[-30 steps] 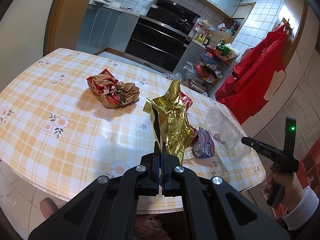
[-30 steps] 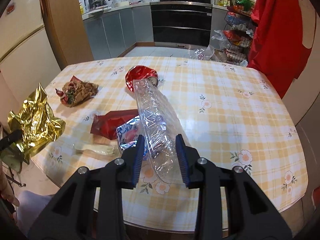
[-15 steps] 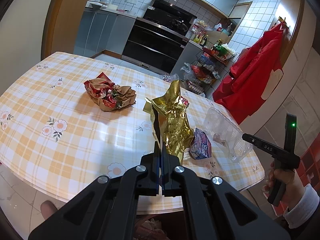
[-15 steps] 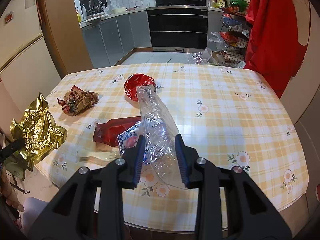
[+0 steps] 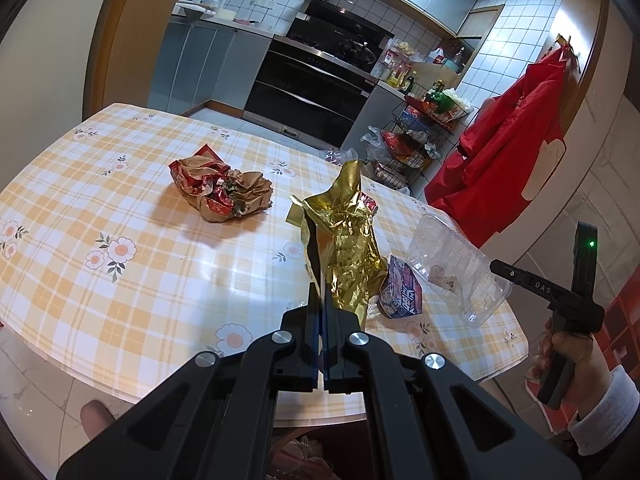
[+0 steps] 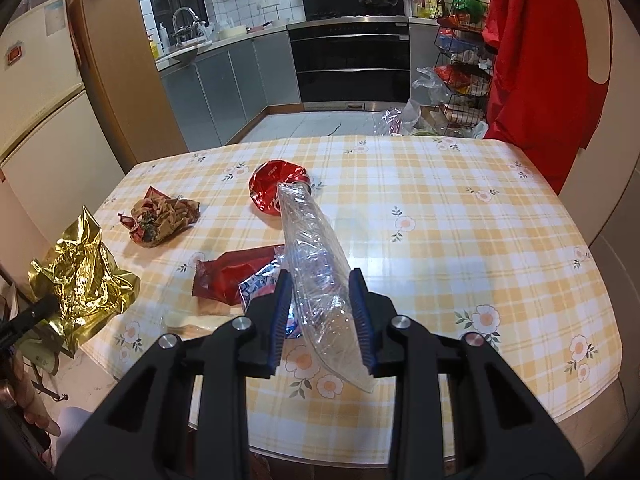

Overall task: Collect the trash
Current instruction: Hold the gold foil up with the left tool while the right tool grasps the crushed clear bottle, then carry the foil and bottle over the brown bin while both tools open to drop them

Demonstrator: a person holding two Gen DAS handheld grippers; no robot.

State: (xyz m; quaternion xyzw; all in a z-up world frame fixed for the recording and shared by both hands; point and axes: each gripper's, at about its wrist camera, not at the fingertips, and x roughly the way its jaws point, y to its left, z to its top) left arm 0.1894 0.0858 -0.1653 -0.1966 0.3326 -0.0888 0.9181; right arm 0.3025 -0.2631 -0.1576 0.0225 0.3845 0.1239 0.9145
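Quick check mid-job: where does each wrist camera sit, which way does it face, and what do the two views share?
Left wrist: sits behind the left hand-held gripper, facing down across the table toward the kitchen; jaws shut on the gold wrapper; the person's right hand shows at right.
Right wrist: sits behind the right hand-held gripper, facing down across the table toward the oven; pads clamp the clear plastic bottle.
Shared: gold wrapper, bottle, crumpled brown wrapper, oven, red coat.
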